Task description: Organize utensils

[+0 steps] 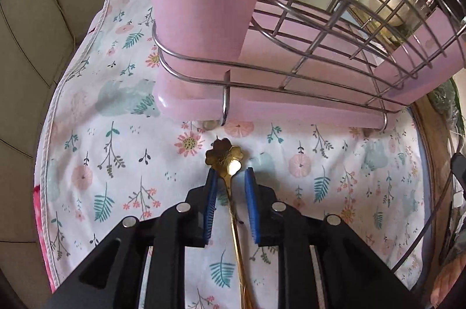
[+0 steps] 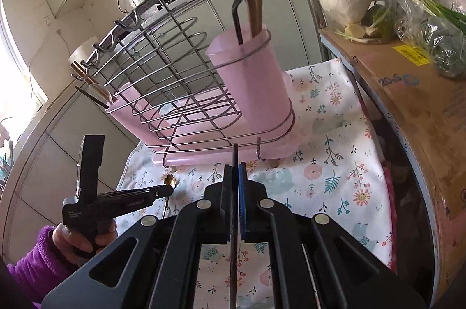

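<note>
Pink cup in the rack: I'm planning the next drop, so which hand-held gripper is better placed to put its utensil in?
Right, probably. The right hand-held gripper is shut on a dark chopstick pointing toward the pink cup. The left hand-held gripper sits low over the cloth, open around a gold spoon.

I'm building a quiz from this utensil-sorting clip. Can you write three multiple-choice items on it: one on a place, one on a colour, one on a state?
1. Where does the gold spoon lie?
A. in the pink cup
B. between the left gripper's fingers, over the floral cloth
C. on the cardboard box

2. What colour is the cup that holds the upright utensils in the wire rack?
A. pink
B. green
C. white

3. How does the right gripper stand?
A. wide open
B. shut on a thin dark stick
C. out of view

Key: 1 B, the flower-shaped end lies between its spread blue pads; 2 A, pale pink plastic; 3 B, its pads meet around the stick.
</note>
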`<state>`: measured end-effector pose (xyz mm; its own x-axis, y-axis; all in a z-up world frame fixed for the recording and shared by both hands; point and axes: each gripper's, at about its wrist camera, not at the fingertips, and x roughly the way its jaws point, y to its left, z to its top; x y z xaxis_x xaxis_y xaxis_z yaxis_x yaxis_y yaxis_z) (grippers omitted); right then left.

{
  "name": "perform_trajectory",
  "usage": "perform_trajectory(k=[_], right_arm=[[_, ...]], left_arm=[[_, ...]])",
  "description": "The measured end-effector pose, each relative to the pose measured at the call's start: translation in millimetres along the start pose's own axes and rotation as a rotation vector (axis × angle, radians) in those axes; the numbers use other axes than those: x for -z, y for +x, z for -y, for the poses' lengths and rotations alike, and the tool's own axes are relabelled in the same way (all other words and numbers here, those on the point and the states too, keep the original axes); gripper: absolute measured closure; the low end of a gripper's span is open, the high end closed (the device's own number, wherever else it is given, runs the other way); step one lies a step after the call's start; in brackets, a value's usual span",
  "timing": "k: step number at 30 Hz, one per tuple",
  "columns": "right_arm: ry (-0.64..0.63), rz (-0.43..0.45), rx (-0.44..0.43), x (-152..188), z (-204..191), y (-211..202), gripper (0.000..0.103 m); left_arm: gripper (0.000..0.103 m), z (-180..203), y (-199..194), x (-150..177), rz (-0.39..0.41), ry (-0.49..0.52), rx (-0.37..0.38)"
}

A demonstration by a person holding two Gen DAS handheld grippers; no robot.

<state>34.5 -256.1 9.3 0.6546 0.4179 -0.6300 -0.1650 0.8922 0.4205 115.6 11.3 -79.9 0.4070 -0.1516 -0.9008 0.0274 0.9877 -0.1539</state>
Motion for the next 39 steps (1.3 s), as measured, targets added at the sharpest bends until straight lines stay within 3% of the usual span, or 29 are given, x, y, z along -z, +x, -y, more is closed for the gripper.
perform_trajectory(k=[3, 6, 10, 15, 21, 24, 27, 29, 30, 31, 34, 39], right_arm=[[0.007, -0.006, -0.002, 0.6, 1.7, 1.2, 0.099], [0.001, 0.001, -0.004, 0.7, 0.7, -0.5, 0.099], [-0.016, 0.031, -0.001, -1.4, -2.6, -7.7, 0.099], [-0.027, 0.080, -0.009, -6.1, -6.7, -20.7, 0.099], [-0.077, 0.141, -0.014, -15.6, -21.2, -36.7, 0.099], [-0.102, 0.172, -0.024, -20.9, -30.7, -45.0, 0.099], [-0.119, 0.169, -0.027, -21.6, -36.0, -46.8, 0.099], [-0.121, 0.159, -0.028, -19.3, -36.3, -44.6, 0.099], [-0.119, 0.151, -0.028, -17.7, -35.6, -42.4, 0.099], [-0.118, 0.144, -0.028, -16.2, -35.6, -40.1, 0.099], [-0.108, 0.121, -0.032, -13.5, -32.7, -32.8, 0.099], [-0.106, 0.091, -0.030, -10.5, -29.4, -23.2, 0.099]], left_arm=[[0.100, 7.8, 0.0, 1.3, 0.017, 0.051, -0.049], [0.101, 5.5, -7.4, 7.7, 0.023, 0.044, -0.009], [0.101, 0.0, -36.0, 23.2, 0.089, 0.055, 0.052], [0.103, -6.6, -88.6, 37.4, 0.225, 0.055, 0.139], [0.103, -9.5, -160.6, 26.8, 0.423, 0.050, 0.207], [0.103, -9.2, -176.4, 22.2, 0.464, 0.057, 0.226], [0.102, -17.2, -164.0, 17.5, 0.375, 0.027, 0.247], [0.092, -24.9, -140.4, 15.0, 0.269, -0.009, 0.269], [0.079, -26.9, -126.6, 14.6, 0.211, -0.020, 0.262], [0.075, -29.7, -107.8, 15.2, 0.158, -0.035, 0.242], [0.075, -35.1, -61.7, 13.1, 0.040, -0.061, 0.194], [0.075, -31.4, -16.9, 2.2, 0.003, -0.042, 0.050]])
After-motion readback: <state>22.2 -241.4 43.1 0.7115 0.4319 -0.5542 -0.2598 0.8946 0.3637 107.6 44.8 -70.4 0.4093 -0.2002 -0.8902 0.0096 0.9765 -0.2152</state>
